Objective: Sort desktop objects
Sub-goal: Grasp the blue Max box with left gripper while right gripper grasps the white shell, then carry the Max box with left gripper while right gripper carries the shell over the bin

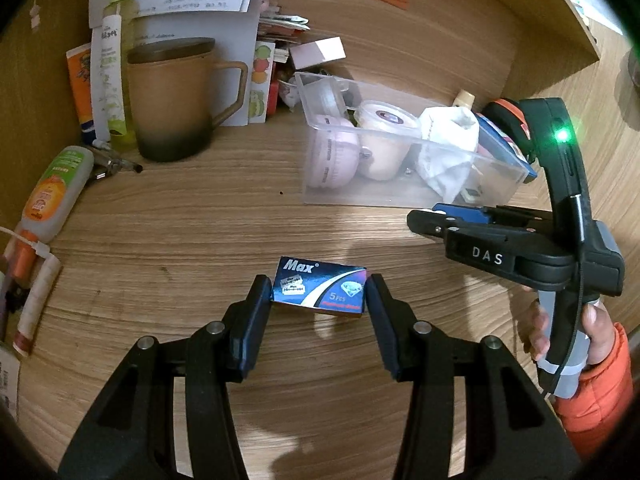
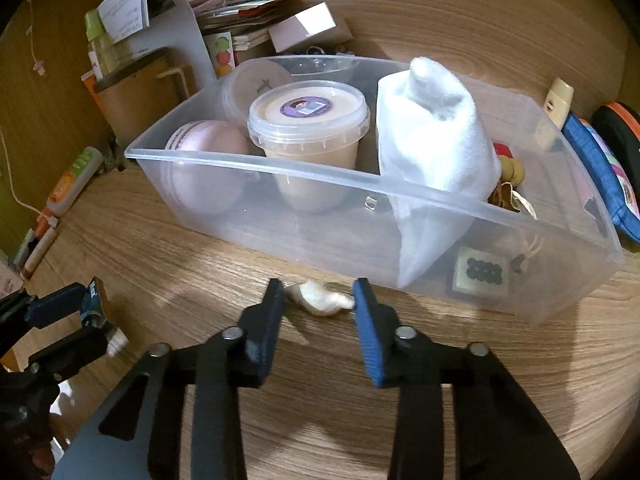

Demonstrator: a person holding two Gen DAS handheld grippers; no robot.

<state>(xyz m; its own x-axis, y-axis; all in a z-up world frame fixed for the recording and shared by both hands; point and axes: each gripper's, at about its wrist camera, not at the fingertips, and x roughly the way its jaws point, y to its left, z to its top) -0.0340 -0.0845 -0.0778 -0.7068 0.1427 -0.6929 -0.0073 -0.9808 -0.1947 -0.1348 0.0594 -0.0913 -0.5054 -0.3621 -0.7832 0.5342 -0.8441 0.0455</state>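
A small blue "Max" razor-blade box (image 1: 320,287) lies on the wooden desk between the open fingers of my left gripper (image 1: 319,290); the pads stand beside its ends. My right gripper (image 2: 319,296) is open around a small white shell-like object (image 2: 320,298) on the desk, just in front of the clear plastic bin (image 2: 256,222). The bin holds a lidded tub (image 2: 308,128), a pink round case (image 2: 204,168), a white cloth (image 2: 436,148) and small items. The right gripper also shows in the left wrist view (image 1: 430,218), and the bin (image 1: 360,196) too.
A brown lidded mug (image 1: 176,100), tubes and a bottle (image 1: 56,196) stand at the desk's left. Papers and cards are piled behind the bin. A blue pouch (image 2: 600,176) lies right of the bin. Wooden walls close in at the back.
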